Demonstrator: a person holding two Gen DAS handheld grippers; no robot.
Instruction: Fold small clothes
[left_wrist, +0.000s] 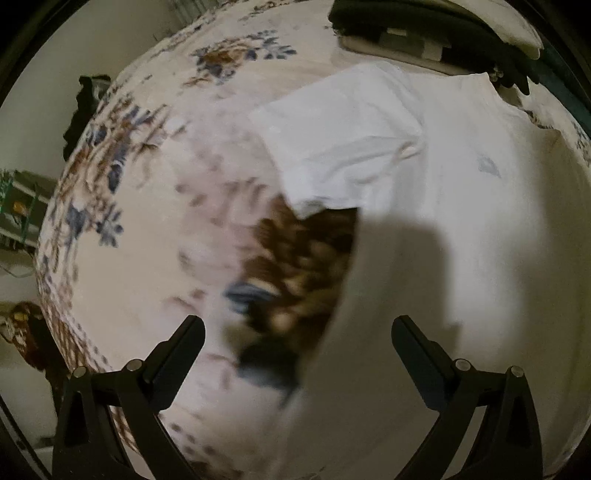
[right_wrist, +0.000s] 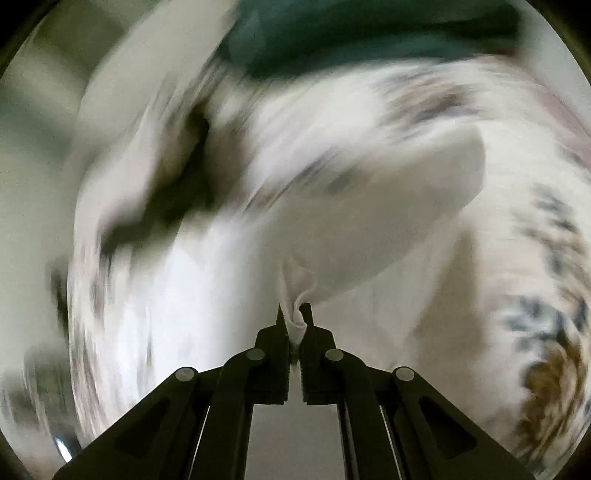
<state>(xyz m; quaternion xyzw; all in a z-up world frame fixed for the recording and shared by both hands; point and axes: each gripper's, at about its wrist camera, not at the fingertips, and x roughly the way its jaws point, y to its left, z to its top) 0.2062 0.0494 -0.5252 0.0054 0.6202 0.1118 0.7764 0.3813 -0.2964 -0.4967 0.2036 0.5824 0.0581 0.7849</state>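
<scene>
The left gripper (left_wrist: 297, 330) is held wide open, fingers splayed toward the lower left and lower right of the frame. The right gripper (right_wrist: 295, 314) is clamped tight at bottom center, white fabric (right_wrist: 297, 295) pinched between its fingertips.

Matt white cotton-like T-shirt (left_wrist: 424, 155) at right of frame, soft floral-printed cloth bedspread (left_wrist: 147, 229) at left, matt black plastic gripper fingers (left_wrist: 413, 343) with dull metal pins

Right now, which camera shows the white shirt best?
The left wrist view: the white shirt lies spread on the flowery bedspread, sleeve and collar clear. The right wrist view is blurred; it shows only a pinch of shirt fabric between the shut right hand-held gripper.
</scene>
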